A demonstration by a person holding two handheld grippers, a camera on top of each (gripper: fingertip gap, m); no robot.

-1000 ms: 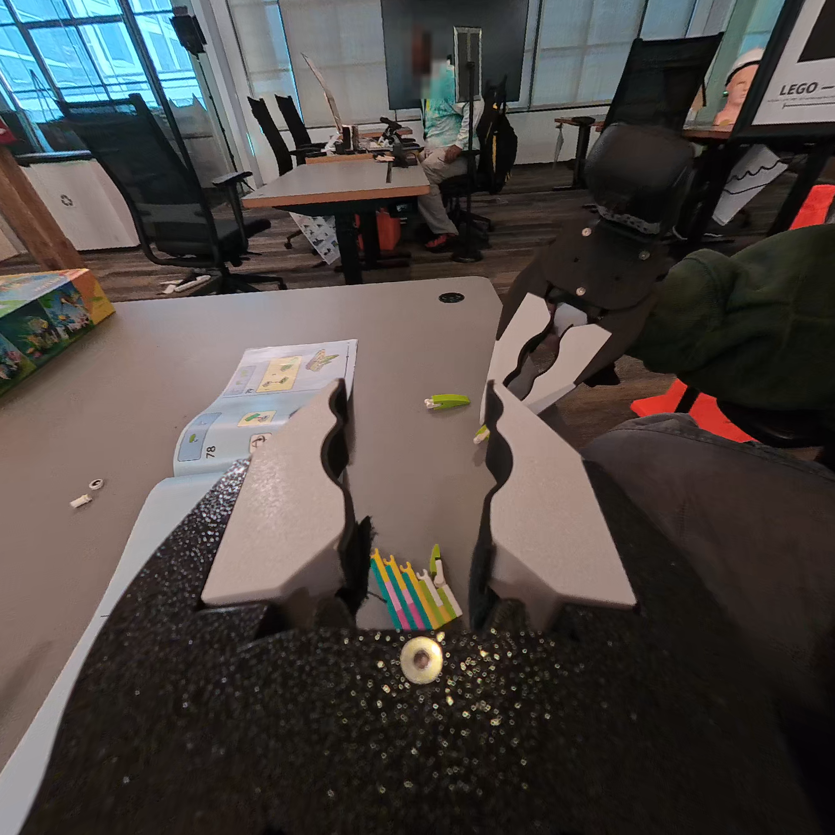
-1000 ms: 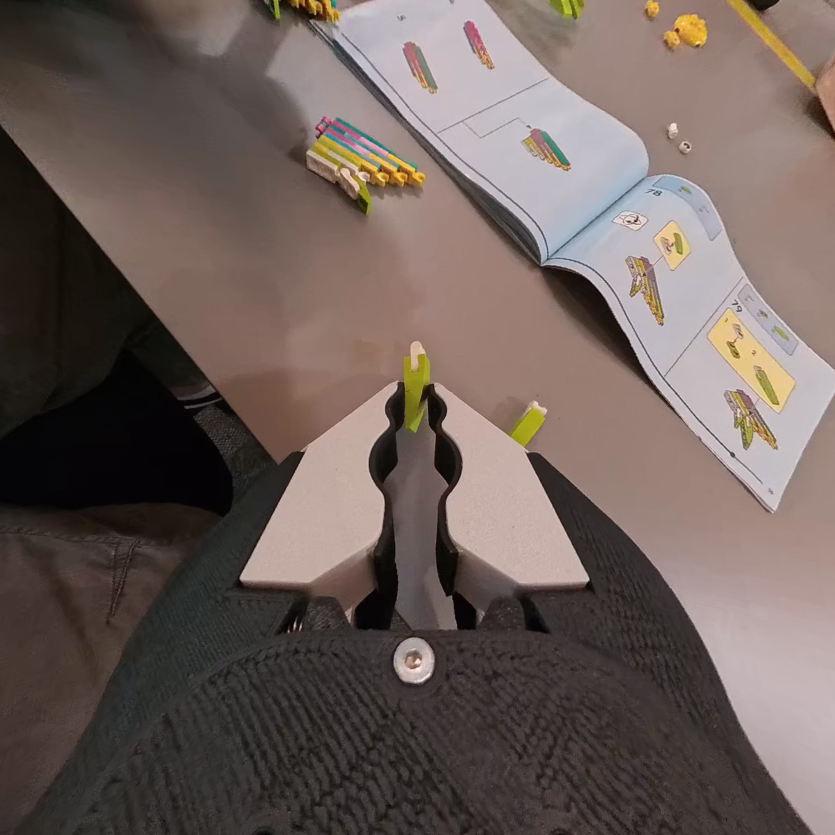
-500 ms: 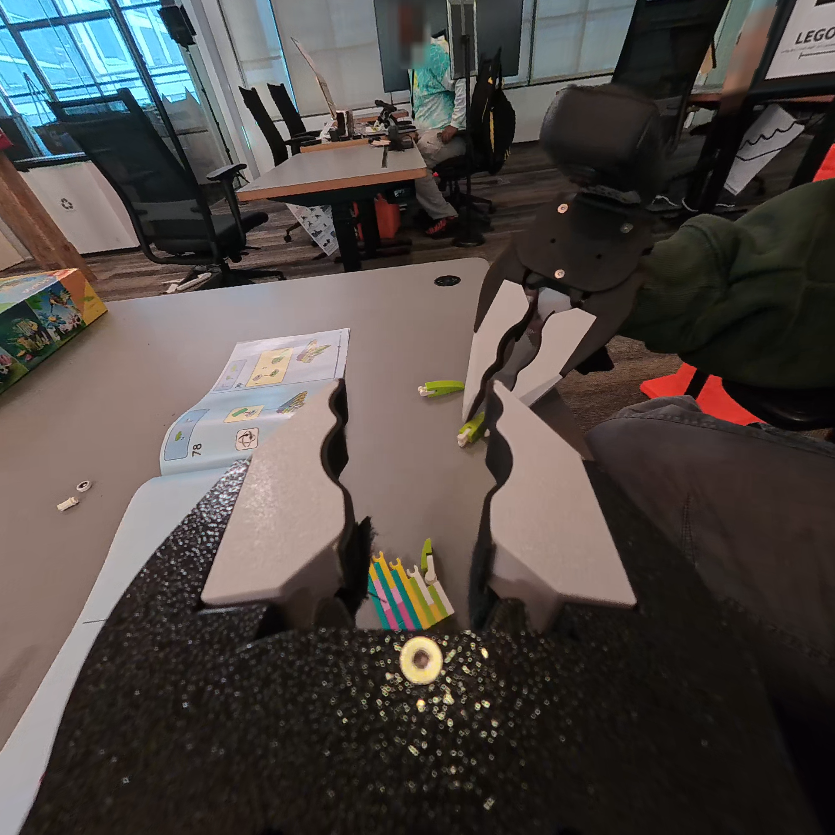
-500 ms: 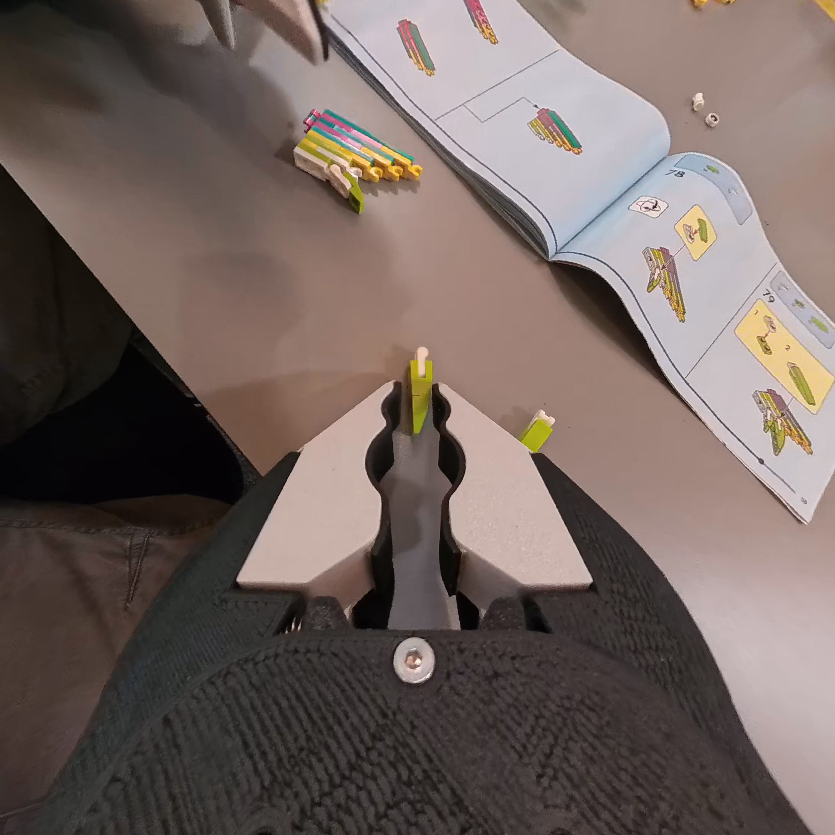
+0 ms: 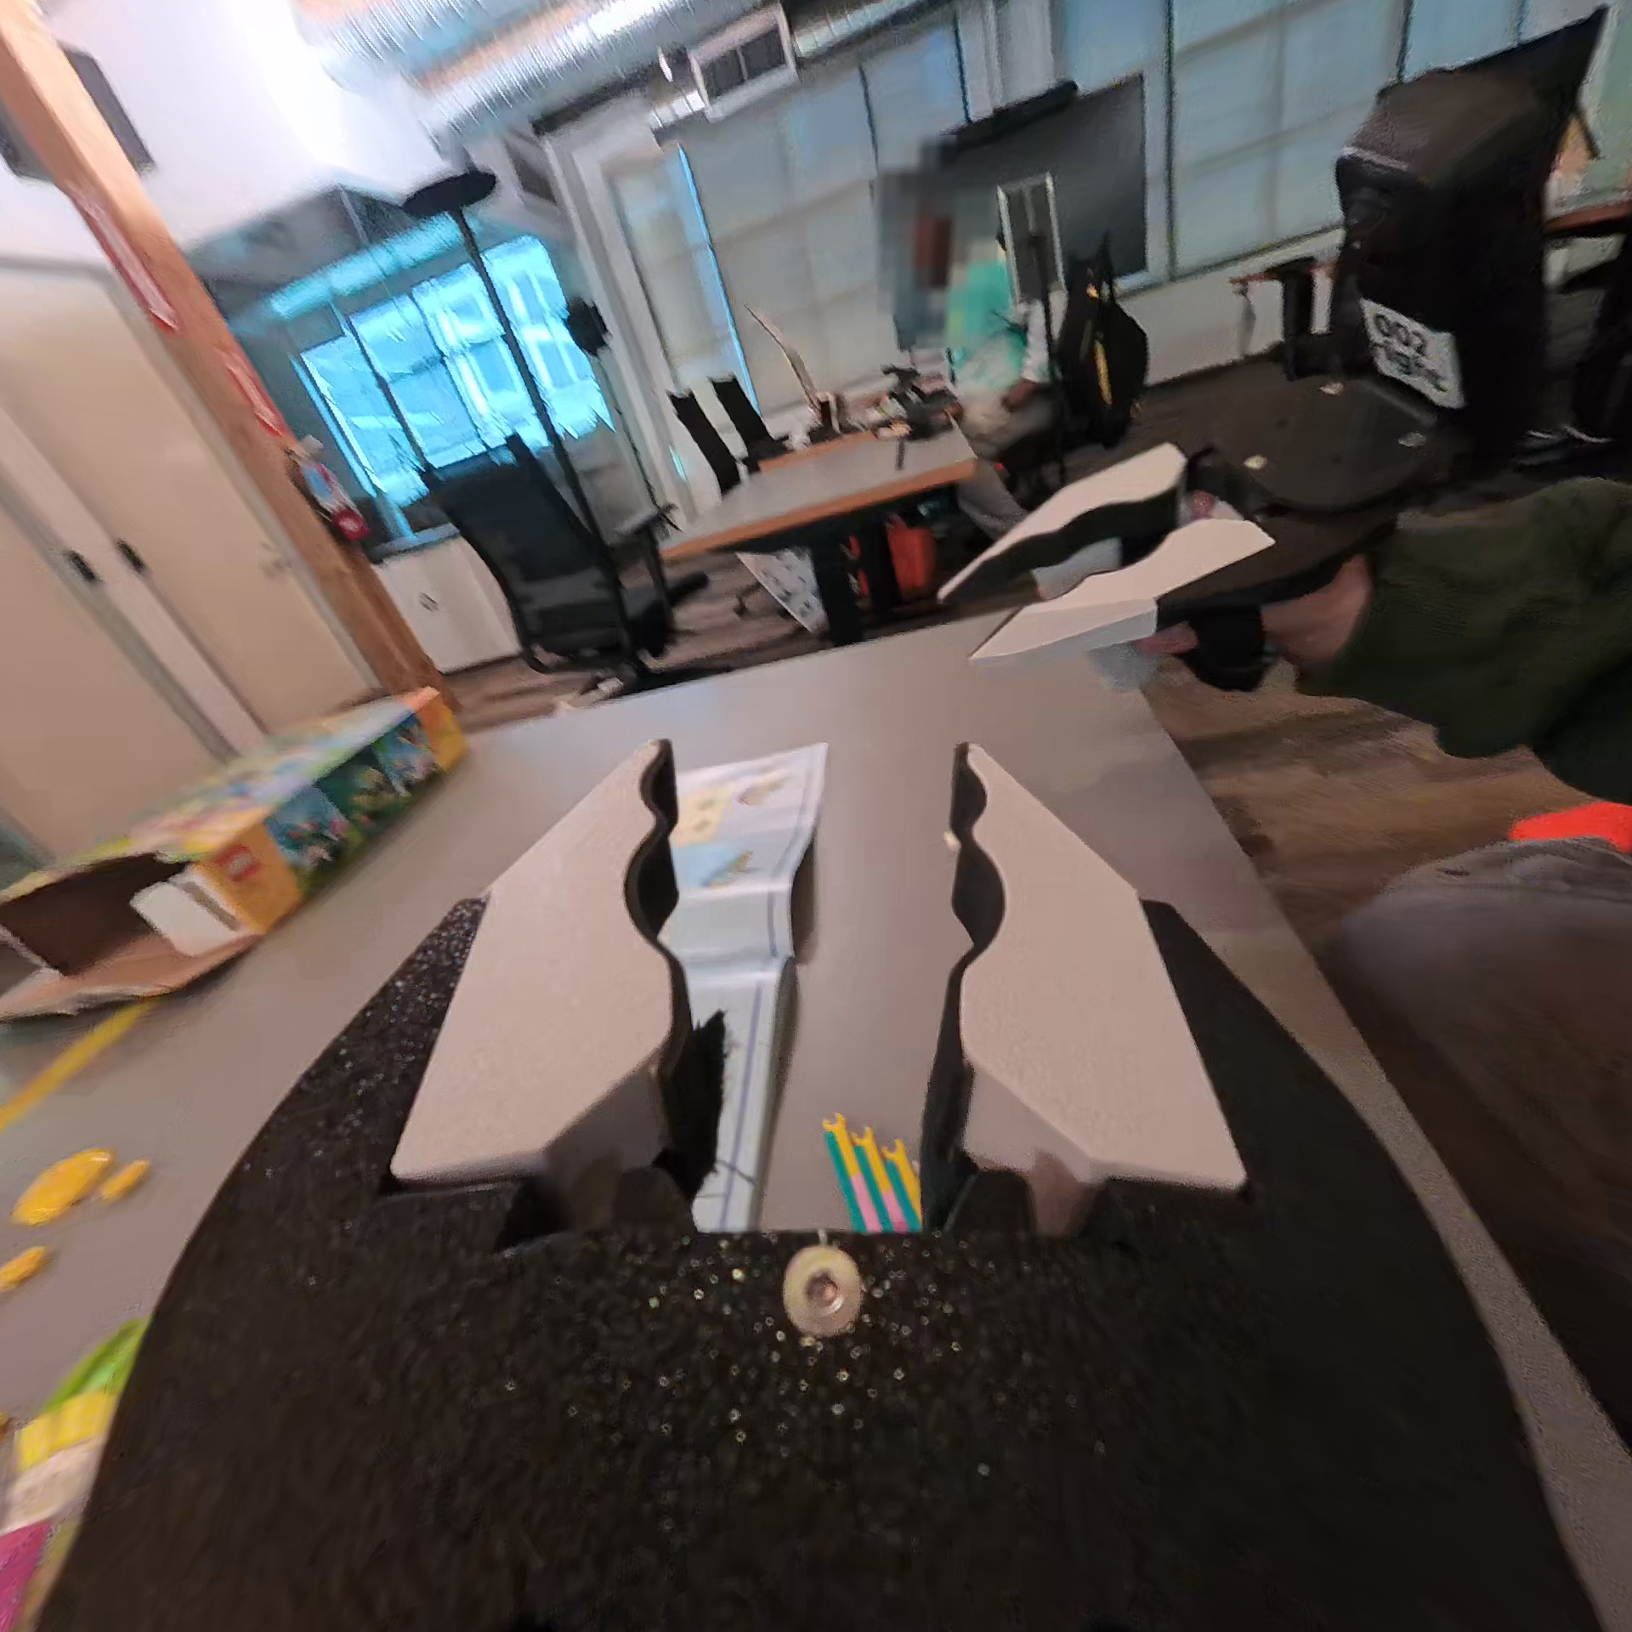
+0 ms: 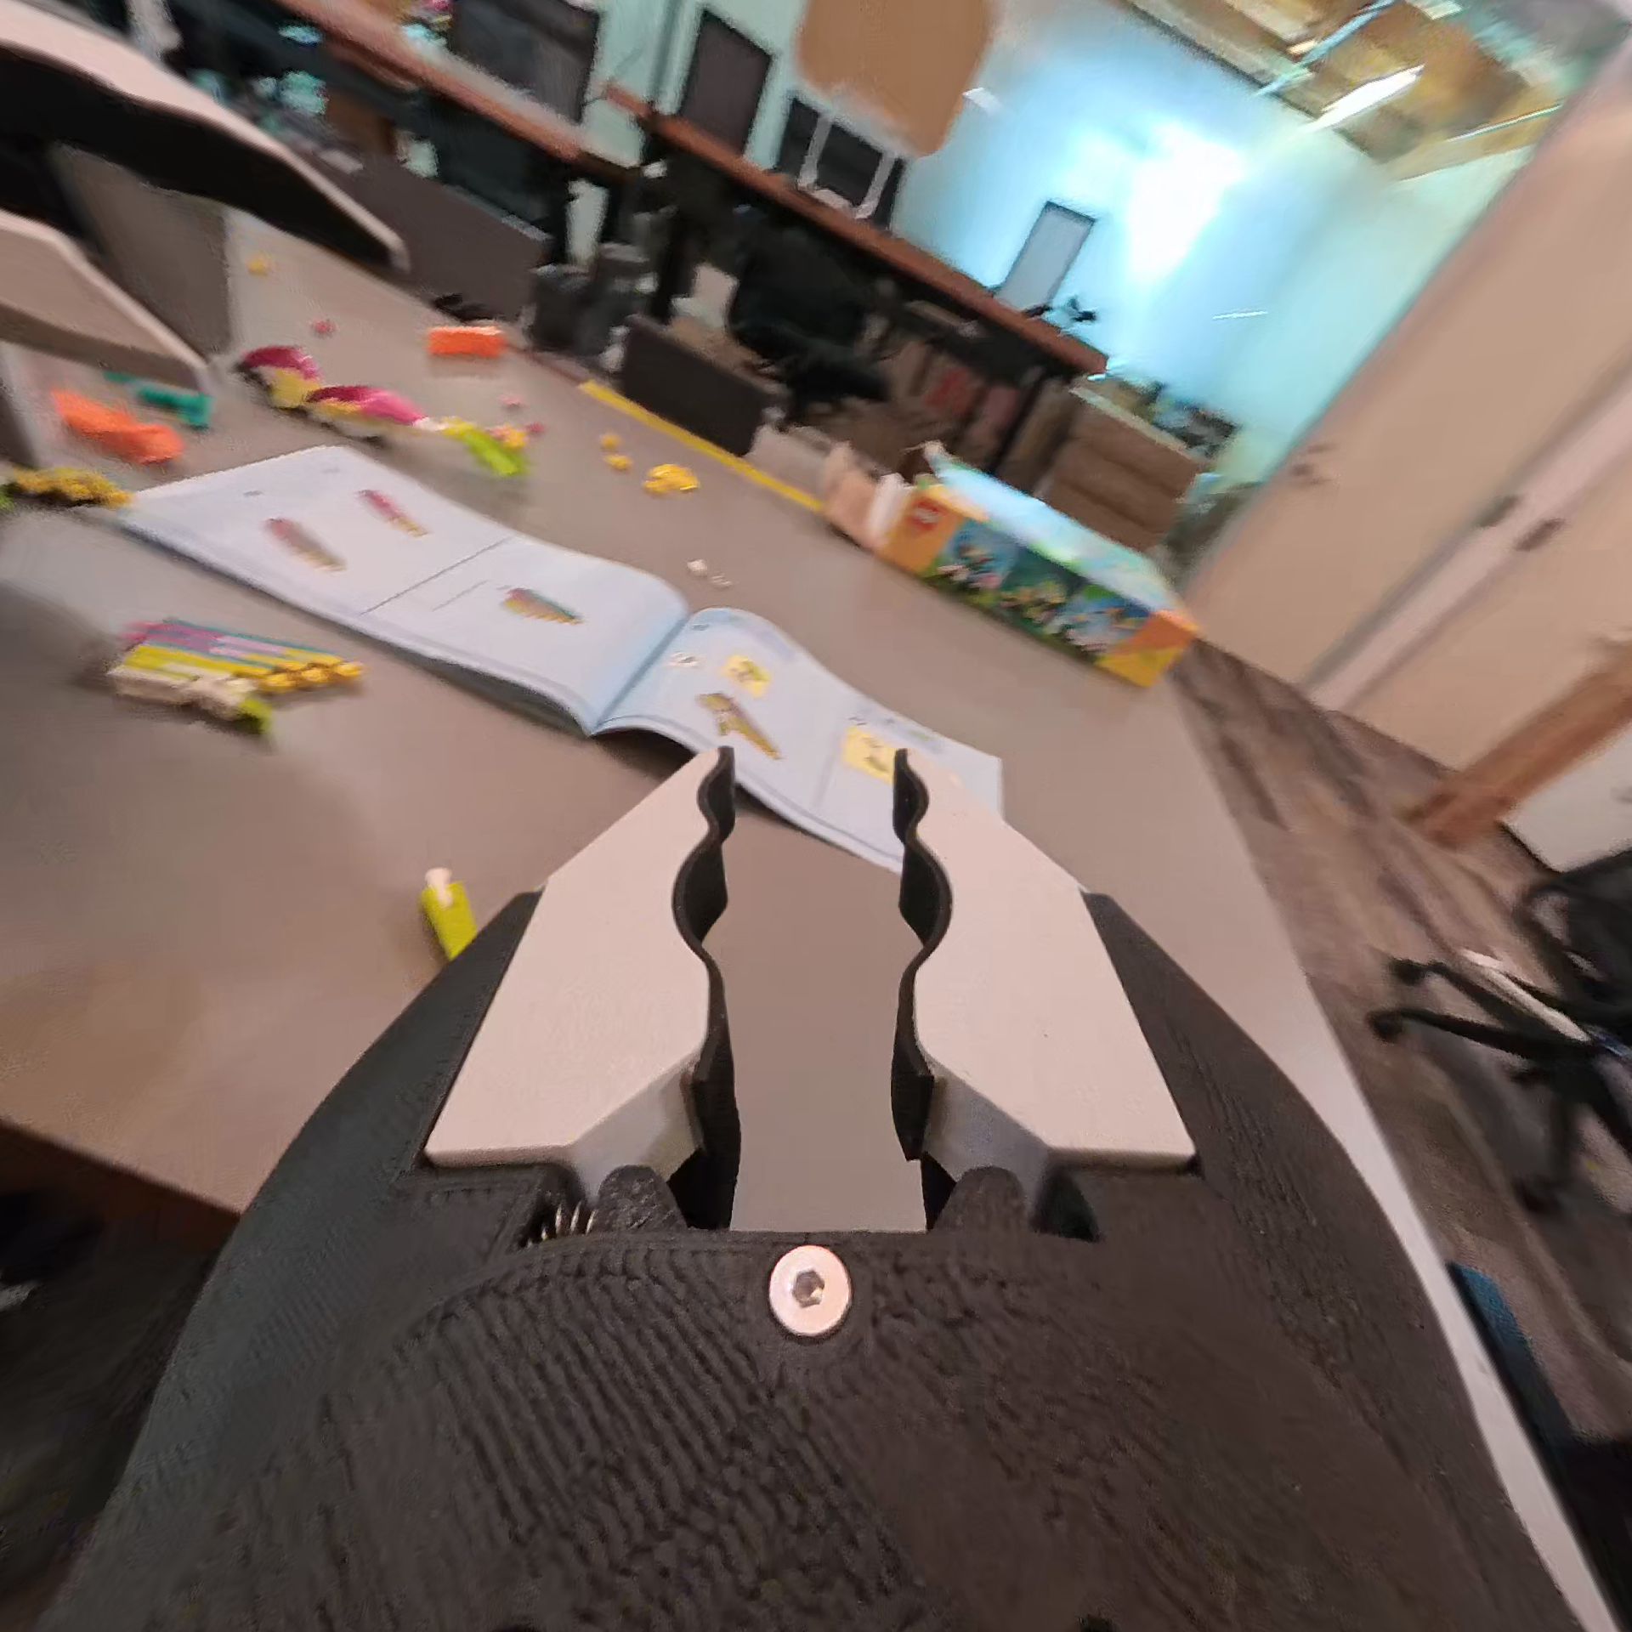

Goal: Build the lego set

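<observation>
Both claws are wide open and hold nothing. The left gripper (image 5: 808, 799) hangs over the grey table (image 5: 1016, 706), and the right gripper (image 6: 812, 782) is lifted near the table's right edge. The striped lego piece (image 6: 225, 667) — a flat bundle of green, pink and yellow strips with a white end — lies near the front edge of the table, just left of the open instruction booklet (image 6: 494, 565). In the left wrist view only its yellow-tipped ends (image 5: 870, 1179) peek out low between the fingers. A small lime green brick with a white tip (image 6: 446, 914) lies on the table just beside the right gripper's left finger, not touching it. Far back are loose yellow bits (image 6: 667, 477), a pink and yellow built part (image 6: 344, 402) and the lego box (image 6: 1051, 587) near the far right corner. It looks like a pause between steps — no brick is being held or pressed on right now. I think the next move is to pinch the lime brick gently with the right claw, hold the striped piece still with the left one, and line them up as the booklet shows. The pictures are blurry, so tiny studs are hard to see
</observation>
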